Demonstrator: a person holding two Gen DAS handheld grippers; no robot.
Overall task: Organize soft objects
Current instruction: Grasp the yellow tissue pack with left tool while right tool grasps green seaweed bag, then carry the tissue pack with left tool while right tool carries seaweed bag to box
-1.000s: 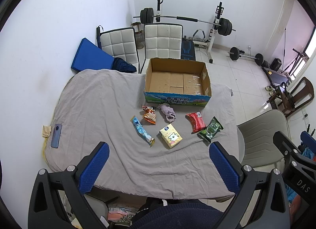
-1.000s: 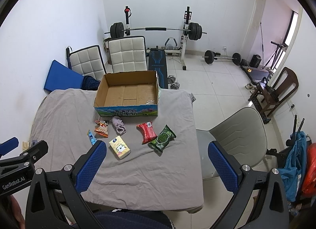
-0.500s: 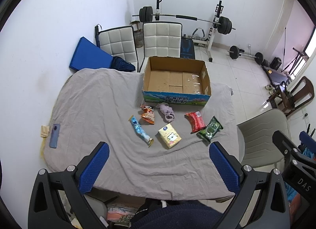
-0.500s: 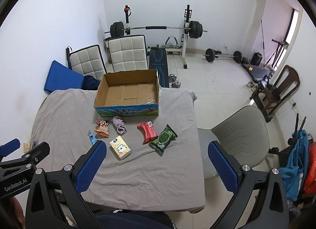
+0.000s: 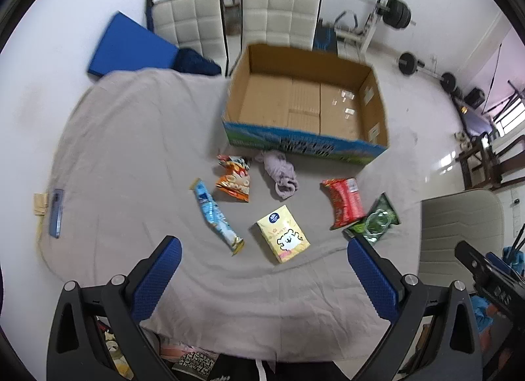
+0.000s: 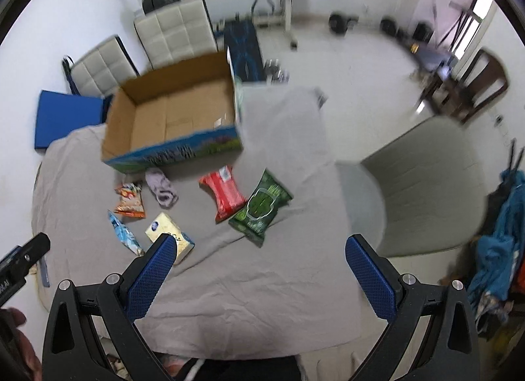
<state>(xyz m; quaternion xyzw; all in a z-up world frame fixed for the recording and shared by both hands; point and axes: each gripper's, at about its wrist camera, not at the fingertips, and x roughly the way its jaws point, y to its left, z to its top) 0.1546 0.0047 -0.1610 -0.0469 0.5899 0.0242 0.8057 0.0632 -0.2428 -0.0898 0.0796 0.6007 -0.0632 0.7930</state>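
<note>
Six soft things lay on the grey cloth (image 5: 124,158) in front of the open cardboard box (image 5: 305,108): one orange snack bag (image 5: 234,180), one blue packet (image 5: 215,213), one yellow tissue pack (image 5: 283,233), one lilac sock (image 5: 280,174), one red pack (image 5: 344,202) and one green pack (image 5: 377,220). Only the left view showed a phone (image 5: 55,213) at the cloth's edge. Only the right view showed a heap of blue clothes (image 6: 502,226). The box's print was too blurred to read. The left gripper (image 5: 262,269) and the right gripper (image 6: 259,266) both had their fingers wide apart, holding nothing.
</note>
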